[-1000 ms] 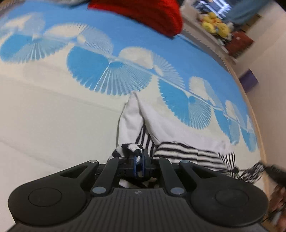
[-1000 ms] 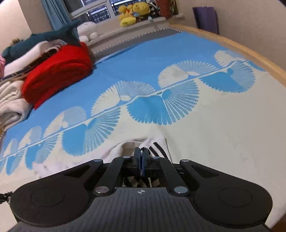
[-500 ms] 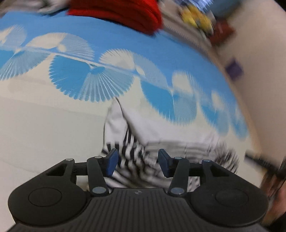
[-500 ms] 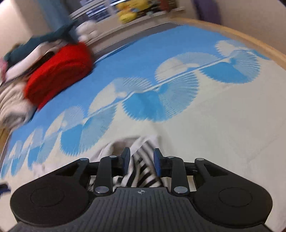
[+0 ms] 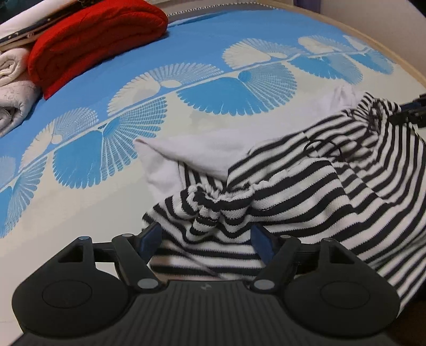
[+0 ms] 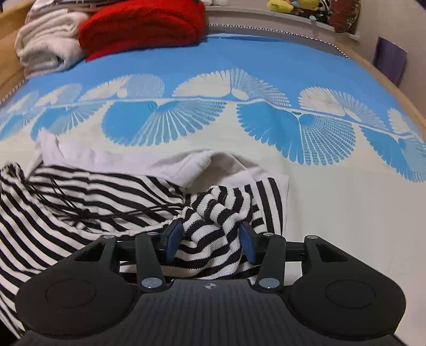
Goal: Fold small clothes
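A striped garment [image 5: 306,191] of ribbed black-and-white knit, with a plain white cotton-like lining, lies on a matt woven bedspread [image 5: 213,48]. The red blanket [image 5: 93,34] looks fuzzy, the pale towels [image 6: 45,48] fleecy. The left gripper [image 5: 206,239] is matt black ridged plastic.

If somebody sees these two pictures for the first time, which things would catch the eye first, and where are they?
First comes the black-and-white striped garment, lying crumpled on the near, cream part of the bedspread, with bunched cloth between the open fingers of the left gripper and the right gripper, whose jaws have just been opening. Next is the bright red folded blanket at the far edge of the bed, beside cream towels.
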{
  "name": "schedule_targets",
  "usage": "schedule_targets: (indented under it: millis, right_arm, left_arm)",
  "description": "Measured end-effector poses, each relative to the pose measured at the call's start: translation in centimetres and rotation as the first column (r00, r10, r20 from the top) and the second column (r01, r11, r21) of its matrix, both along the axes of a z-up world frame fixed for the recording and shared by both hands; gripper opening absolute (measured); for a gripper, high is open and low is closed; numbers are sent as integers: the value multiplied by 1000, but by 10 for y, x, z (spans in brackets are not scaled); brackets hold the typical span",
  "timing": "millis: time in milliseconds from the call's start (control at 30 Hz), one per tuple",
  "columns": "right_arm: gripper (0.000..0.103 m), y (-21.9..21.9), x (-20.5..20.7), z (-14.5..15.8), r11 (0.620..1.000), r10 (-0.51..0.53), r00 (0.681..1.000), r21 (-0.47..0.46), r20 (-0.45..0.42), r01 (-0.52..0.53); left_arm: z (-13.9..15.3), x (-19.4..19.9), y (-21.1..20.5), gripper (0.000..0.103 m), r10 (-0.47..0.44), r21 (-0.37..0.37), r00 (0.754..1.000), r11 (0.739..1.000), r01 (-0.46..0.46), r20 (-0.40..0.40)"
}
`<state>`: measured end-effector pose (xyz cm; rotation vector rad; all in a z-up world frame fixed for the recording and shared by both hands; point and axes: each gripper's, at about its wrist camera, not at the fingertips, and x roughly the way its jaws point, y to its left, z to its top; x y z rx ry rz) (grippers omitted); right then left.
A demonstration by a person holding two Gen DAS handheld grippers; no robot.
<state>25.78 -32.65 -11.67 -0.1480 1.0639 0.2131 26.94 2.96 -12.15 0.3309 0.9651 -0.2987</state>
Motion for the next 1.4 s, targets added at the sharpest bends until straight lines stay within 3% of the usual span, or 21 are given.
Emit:
schedule_targets:
  millis: [67, 100, 200, 300, 400, 500, 633, 700, 867, 933, 1000, 1067, 1133, 1300, 1400]
  right_arm:
    - [41, 1, 1, -3, 1000, 8, 1000, -8, 1, -8]
    - [29, 3, 2, -5, 1000, 14, 1000, -4, -4, -14]
    - [9, 7, 6, -10, 1000, 30, 1000, -2, -3, -30]
    - [5, 3, 11, -1, 1000, 4, 999, 25, 41, -5]
    - [4, -12, 19, 23, 988, -121, 980, 114, 158, 104]
    - [4, -21, 21, 45, 964, -222, 926, 210, 305, 162]
    - [4, -7, 40, 36, 973, -213, 920, 160, 330, 167]
    - [4, 5, 51, 28, 983, -182, 922, 100, 342, 156]
    - [4, 23, 74, 14, 985, -170, 921, 61, 349, 159]
    - [5, 32, 81, 4, 988, -150, 926, 23, 346, 152]
    - [11, 39, 91, -13, 987, -140, 943, -32, 301, 157]
    - [17, 41, 101, -35, 985, -150, 970, -58, 194, 164]
    - [23, 31, 103, -46, 981, -194, 976, 4, 103, 195]
    - [30, -8, 86, -5, 946, -294, 952, 167, 84, 277]
    - [36, -42, 59, 24, 911, -362, 930, 235, 57, 340]
  left_arm:
    - [1, 7, -3, 77, 0, -40, 1000, 999, 1, 20]
    - [1, 11, -3, 67, 2, -60, 1000, 998, 0, 22]
    - [-5, 23, -2, 14, -5, -109, 999, 994, 1, -37]
    - [9, 25, 4, 9, 7, -126, 1000, 992, -5, 18]
    - [38, 30, 23, 9, 115, -250, 986, 965, -83, 117]
    - [55, 34, 29, 8, 212, -347, 955, 929, -131, 206]
    - [47, 52, 14, 7, 241, -265, 941, 948, -176, 238]
    - [42, 65, 14, 7, 284, -269, 931, 938, -220, 230]
    - [27, 97, 24, 7, 390, -299, 901, 897, -326, 189]
    - [16, 104, 32, 7, 412, -309, 902, 881, -359, 126]
    - [-1, 117, 33, 10, 413, -300, 911, 871, -390, 15]
    - [-7, 121, 35, 23, 420, -280, 907, 867, -412, -35]
    - [-2, 118, 40, 44, 408, -284, 911, 869, -405, -50]
    - [27, 85, 66, 47, 351, -338, 933, 872, -355, -73]
    - [49, 56, 91, 47, 392, -393, 913, 827, -402, -112]
